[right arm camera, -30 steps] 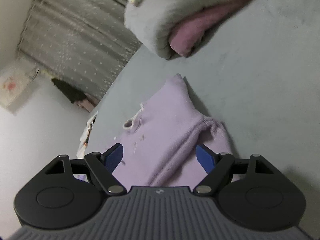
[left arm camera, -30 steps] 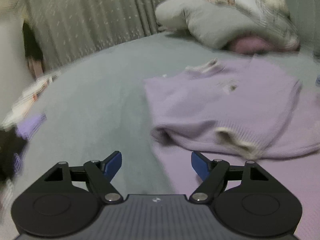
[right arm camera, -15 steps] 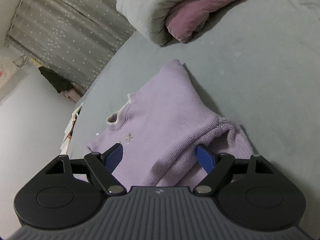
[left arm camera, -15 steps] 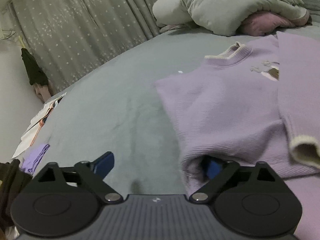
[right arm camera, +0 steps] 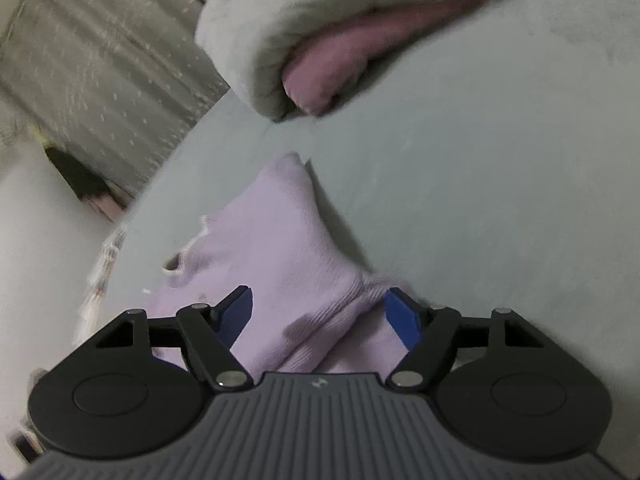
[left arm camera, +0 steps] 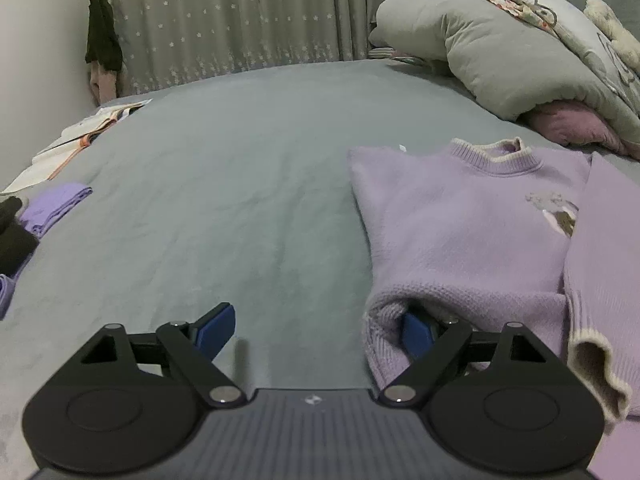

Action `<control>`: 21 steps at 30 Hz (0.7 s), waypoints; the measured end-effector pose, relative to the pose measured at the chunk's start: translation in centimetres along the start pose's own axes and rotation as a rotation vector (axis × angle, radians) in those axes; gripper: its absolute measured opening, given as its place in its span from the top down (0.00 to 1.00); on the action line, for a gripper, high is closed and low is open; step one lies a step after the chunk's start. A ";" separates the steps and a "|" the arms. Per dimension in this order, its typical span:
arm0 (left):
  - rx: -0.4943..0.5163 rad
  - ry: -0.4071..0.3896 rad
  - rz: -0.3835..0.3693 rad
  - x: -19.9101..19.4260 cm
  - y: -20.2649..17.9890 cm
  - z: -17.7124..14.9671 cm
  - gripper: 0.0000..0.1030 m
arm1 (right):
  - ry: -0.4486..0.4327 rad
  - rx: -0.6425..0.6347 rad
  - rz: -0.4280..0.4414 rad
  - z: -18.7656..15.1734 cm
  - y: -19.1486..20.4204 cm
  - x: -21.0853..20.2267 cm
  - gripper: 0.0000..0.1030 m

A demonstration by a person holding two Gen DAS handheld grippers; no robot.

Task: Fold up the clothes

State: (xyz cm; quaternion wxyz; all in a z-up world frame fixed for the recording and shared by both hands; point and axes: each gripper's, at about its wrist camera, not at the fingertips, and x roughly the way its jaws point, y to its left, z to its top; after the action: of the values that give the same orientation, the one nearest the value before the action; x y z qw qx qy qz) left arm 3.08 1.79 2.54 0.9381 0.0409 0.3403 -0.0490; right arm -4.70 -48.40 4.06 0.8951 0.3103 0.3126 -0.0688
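grey bed; lilac sweater, duvet, open book on it

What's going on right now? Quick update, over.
Left gripper closing, one finger under the sweater hem. Right gripper closing around a bunched fold. Sweater partly folded on the bed. Nothing in the way.

Bare bedsheet left of sweater

Grey bed, starred curtain, possibly dim.
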 end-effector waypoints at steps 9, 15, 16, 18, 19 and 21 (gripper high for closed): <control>-0.083 0.042 -0.043 -1.2 1.2 0.4 0.16 | 0.067 0.299 0.272 0.0 -3.8 0.1 0.26; -0.029 0.033 -0.028 -0.8 0.4 0.2 0.16 | 0.174 0.282 0.260 -0.9 -1.5 -0.2 0.20; -0.017 0.027 -0.027 -0.8 0.2 0.2 0.16 | 0.178 0.295 0.255 -1.2 -1.7 -0.1 0.20; -0.001 0.020 -0.028 -0.6 0.1 0.3 0.16 | 0.162 0.356 0.266 -1.8 -2.5 0.2 0.20; 0.004 0.019 -0.025 -0.4 0.0 0.3 0.16 | 0.136 0.384 0.295 -1.8 -2.9 0.1 0.20; -0.010 0.030 -0.024 0.0 0.3 0.3 0.16 | 0.083 0.444 0.354 -1.8 -4.0 0.0 0.20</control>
State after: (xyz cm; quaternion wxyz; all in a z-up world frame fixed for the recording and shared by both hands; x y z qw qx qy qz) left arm 3.33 2.10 2.75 0.9325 0.0329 0.3550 -0.0581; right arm -6.86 -50.51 0.94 0.7900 0.5508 0.2672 0.0345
